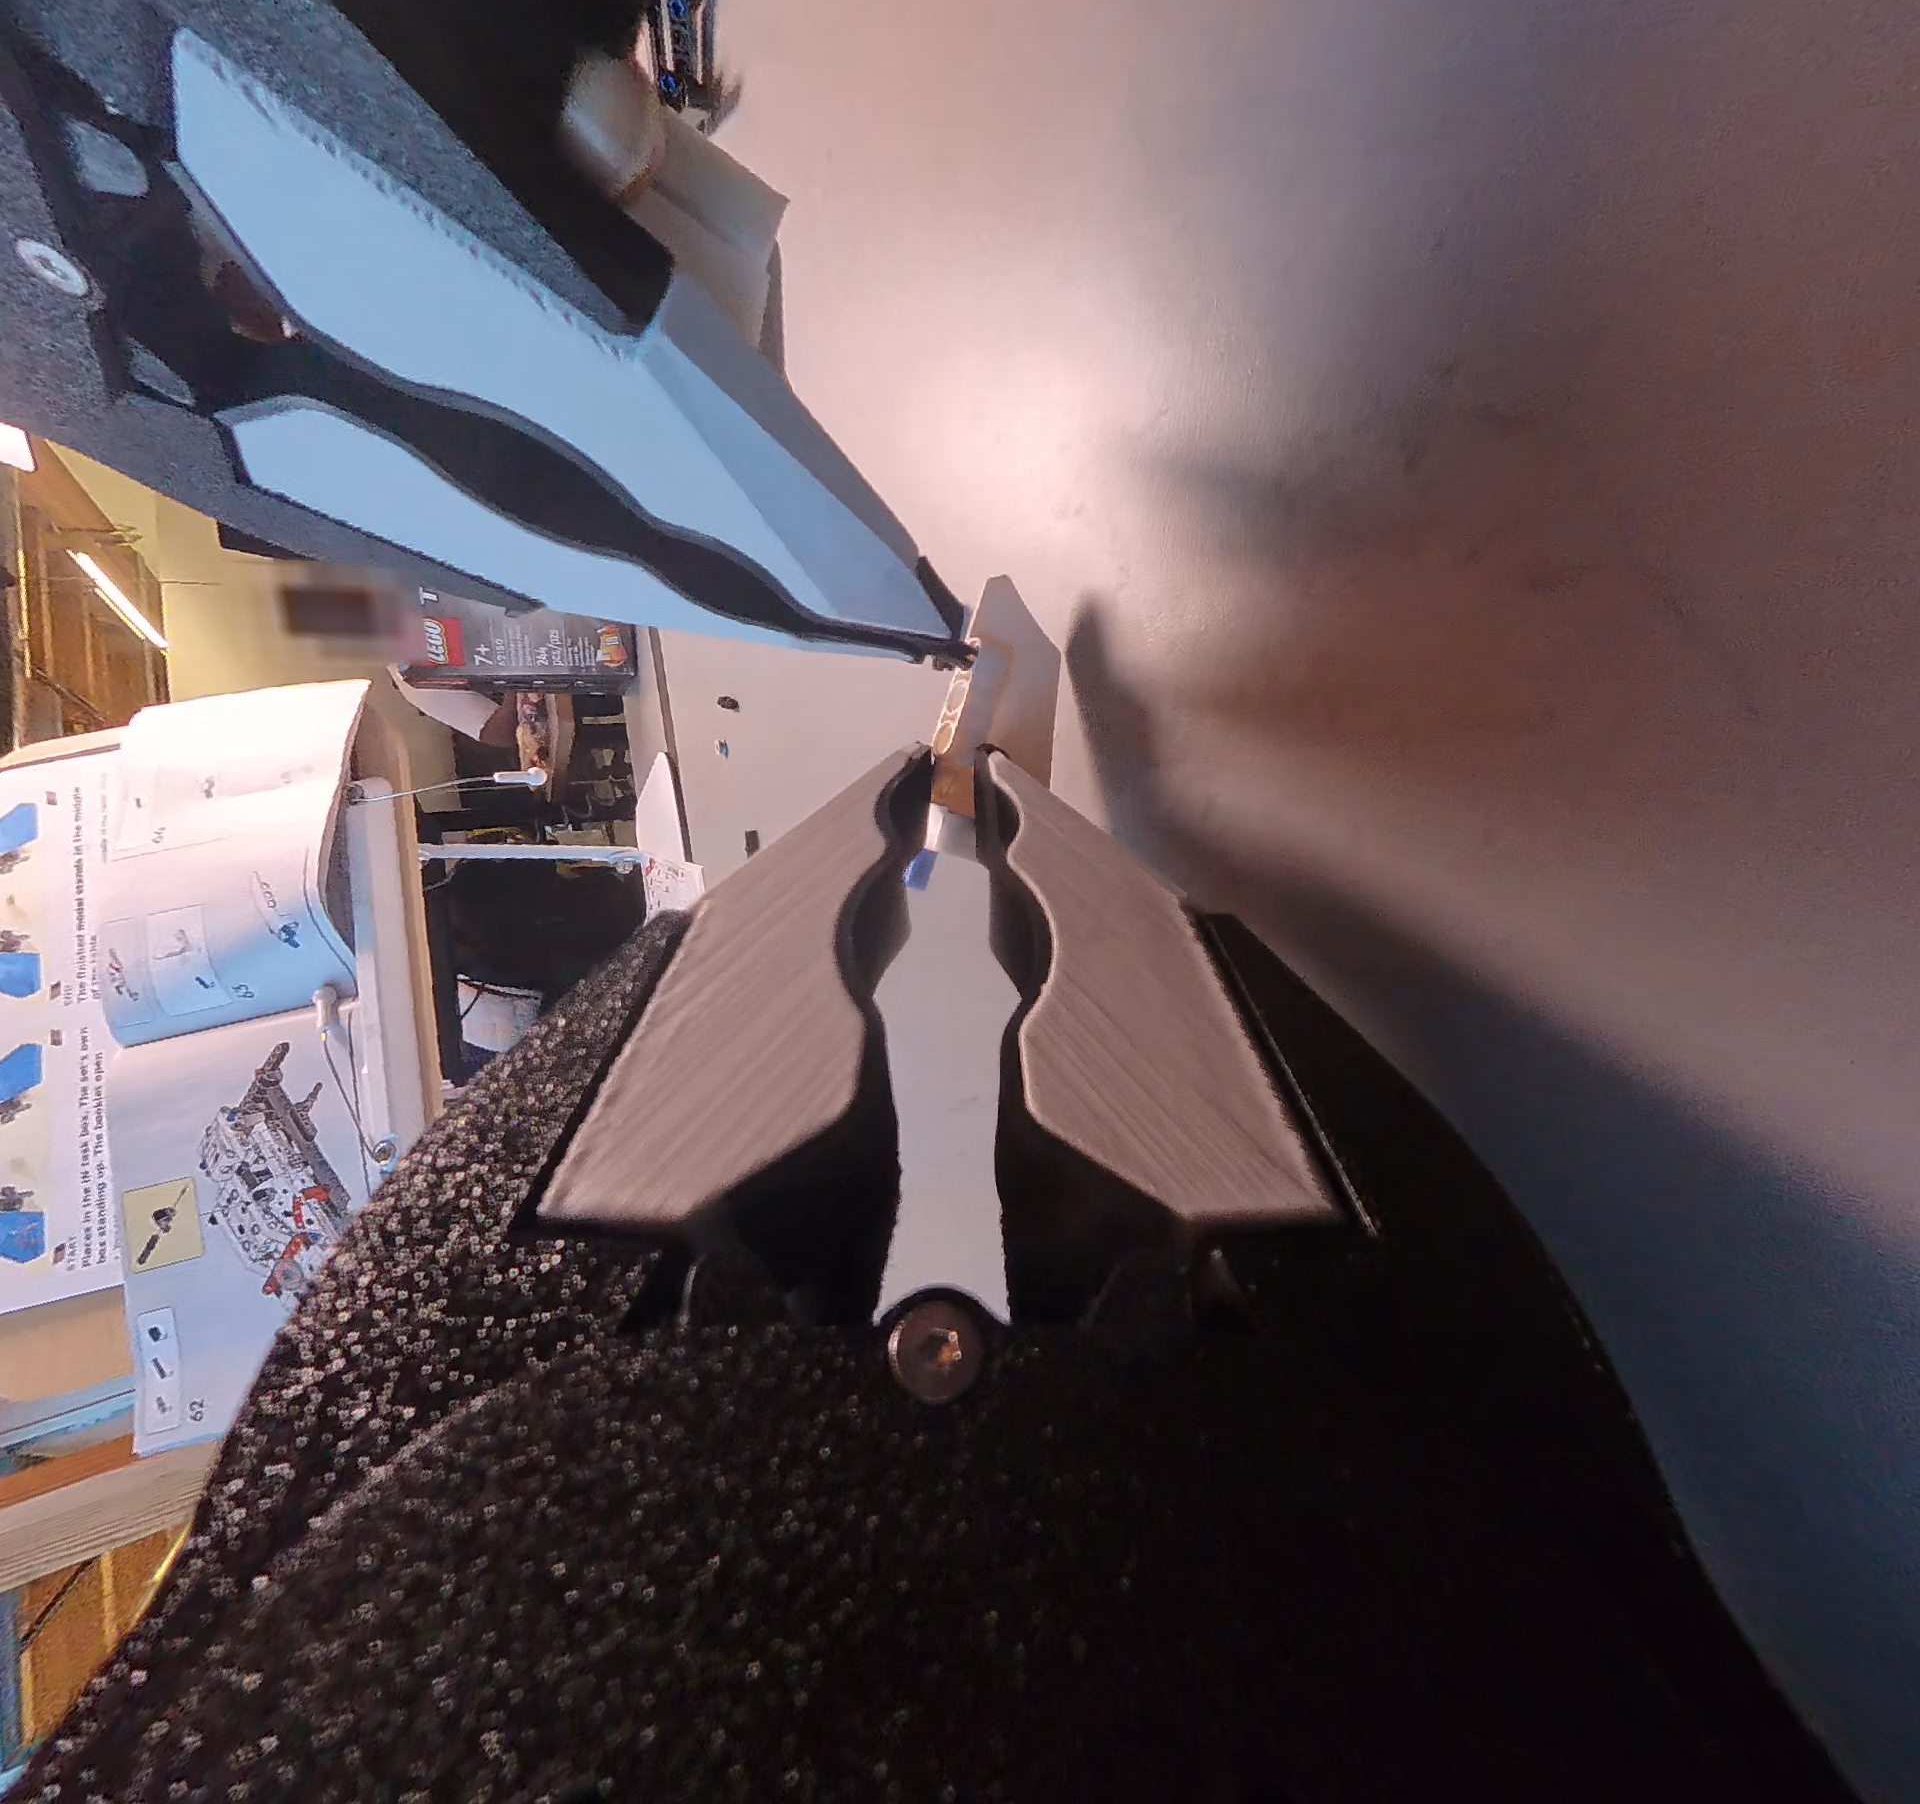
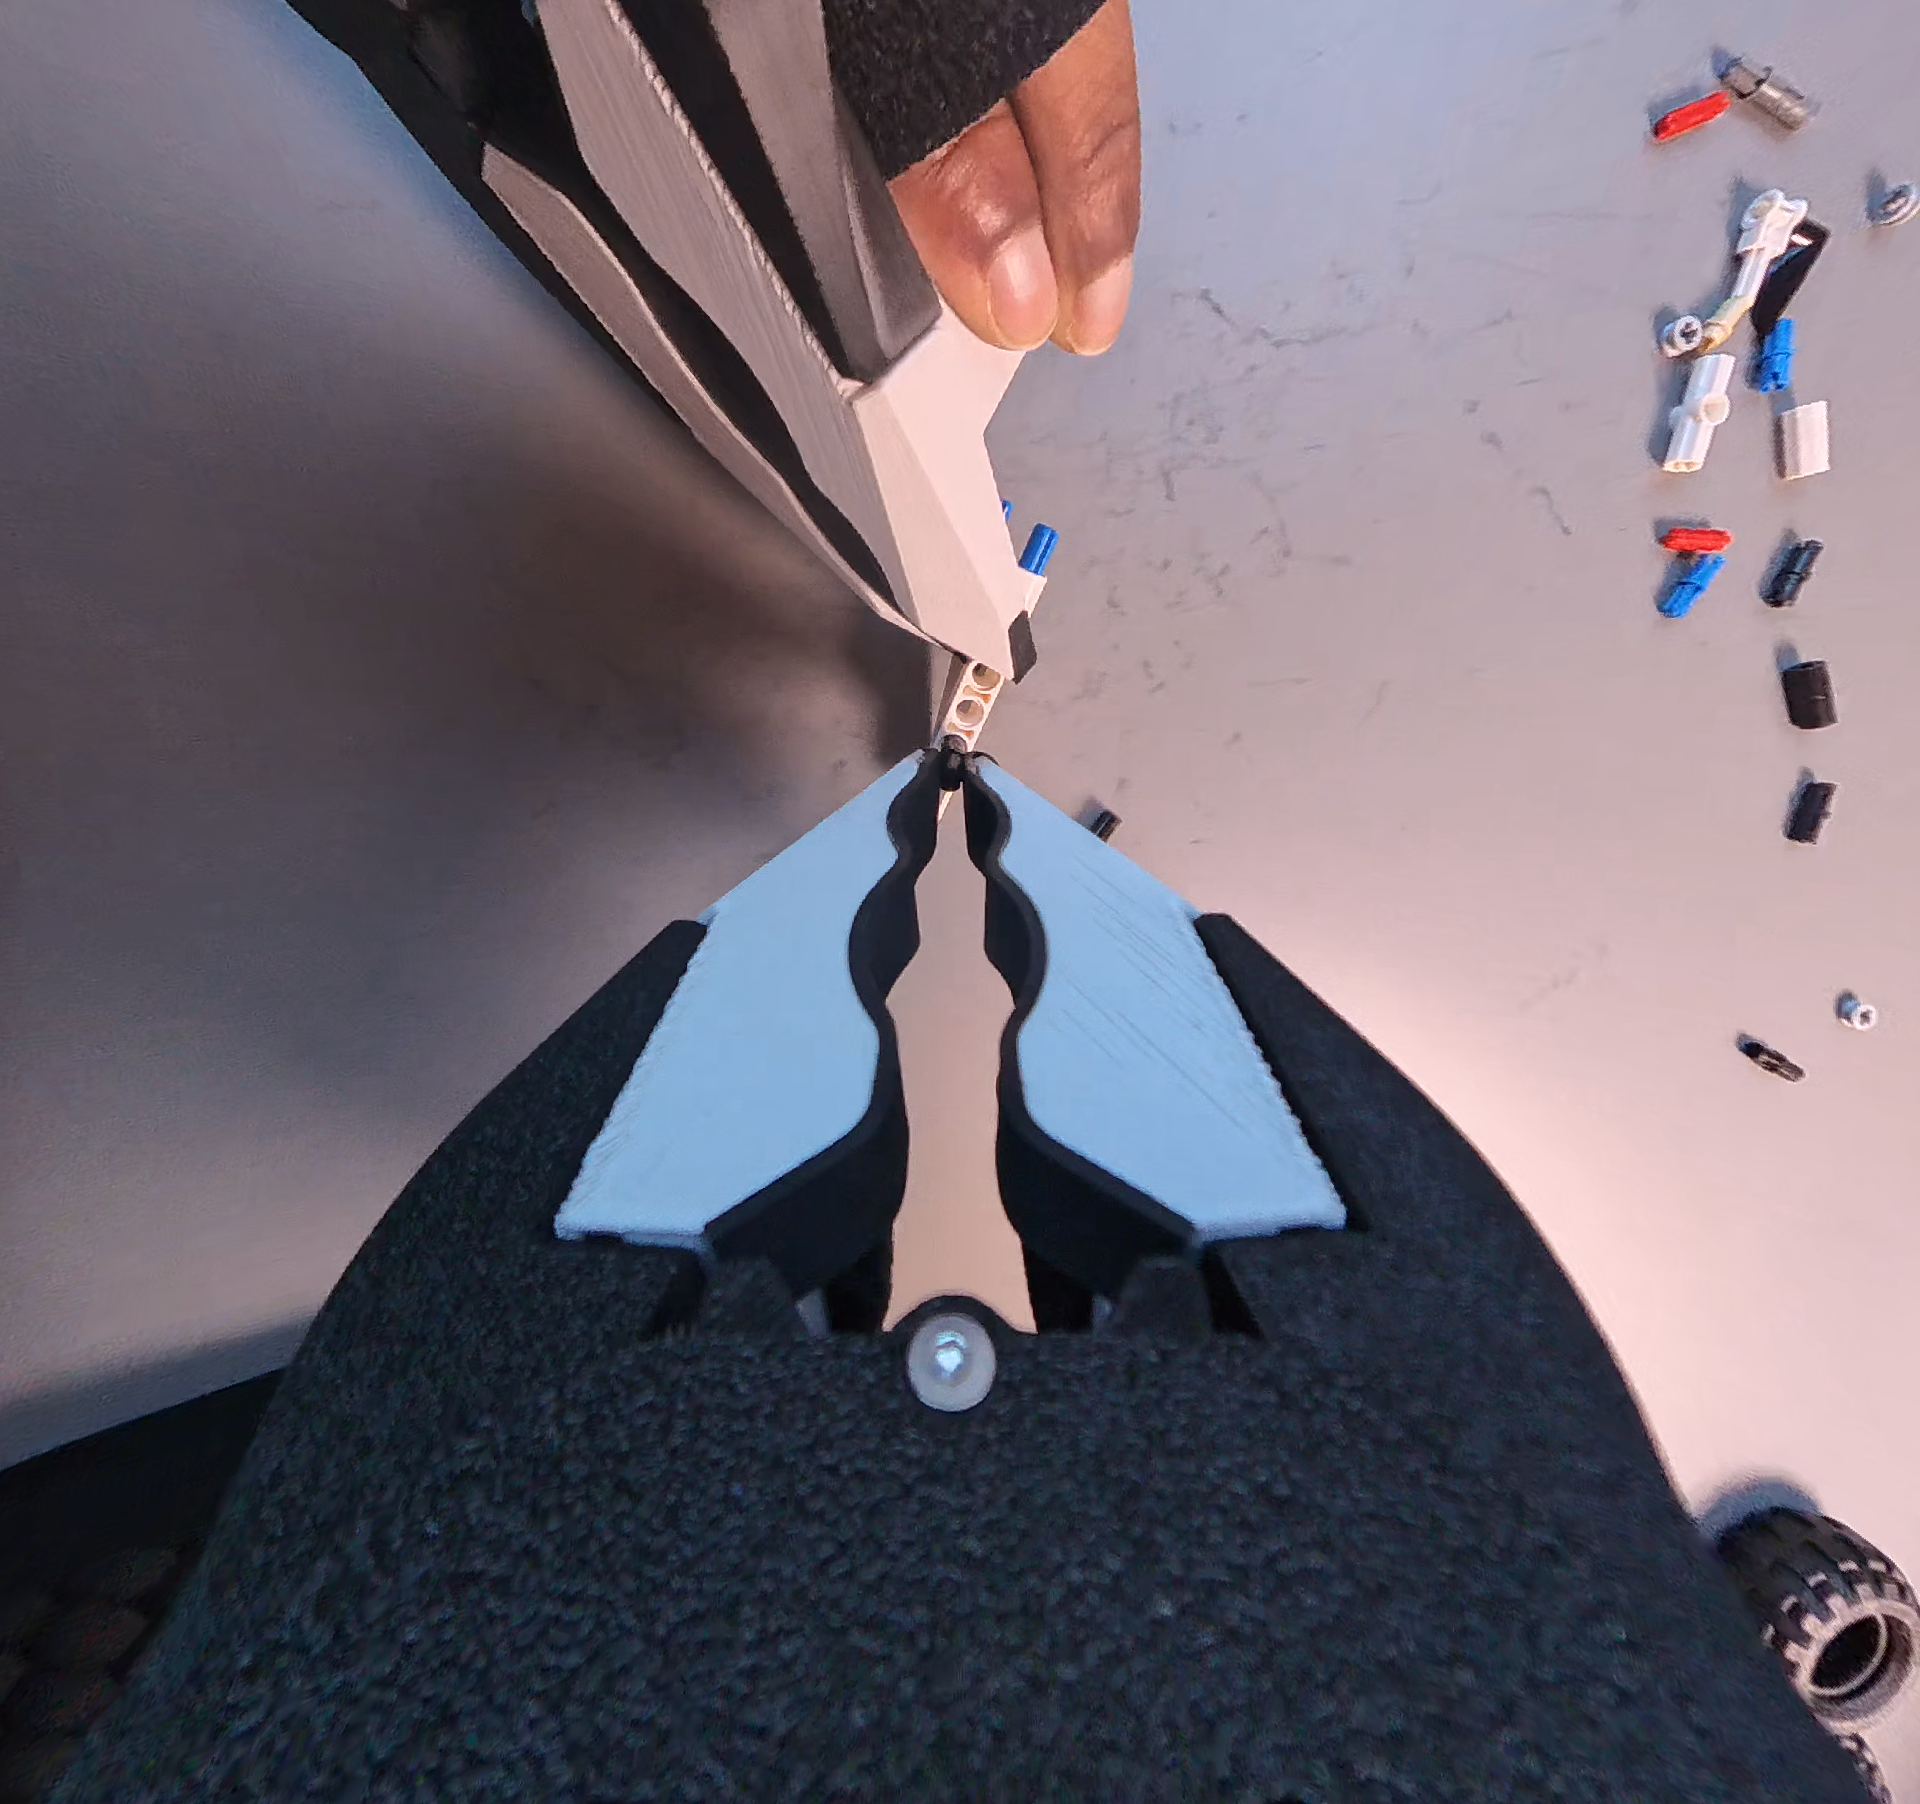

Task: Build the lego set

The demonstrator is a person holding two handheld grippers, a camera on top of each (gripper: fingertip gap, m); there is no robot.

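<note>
The left gripper and right gripper meet tip to tip above the counter. Left jaws are clenched on a small white beam with round holes. Right jaws pinch a tiny black pin at its end.

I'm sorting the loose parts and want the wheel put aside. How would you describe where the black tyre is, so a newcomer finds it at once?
In the right wrist view, start from the grey tabletop and follow the column of small loose pieces down its right side. Past the last black pin, at the bottom right corner beside the right gripper body, lies the black tyre. It is much the largest loose part there, round, knobbly-treaded and hollow.
</note>
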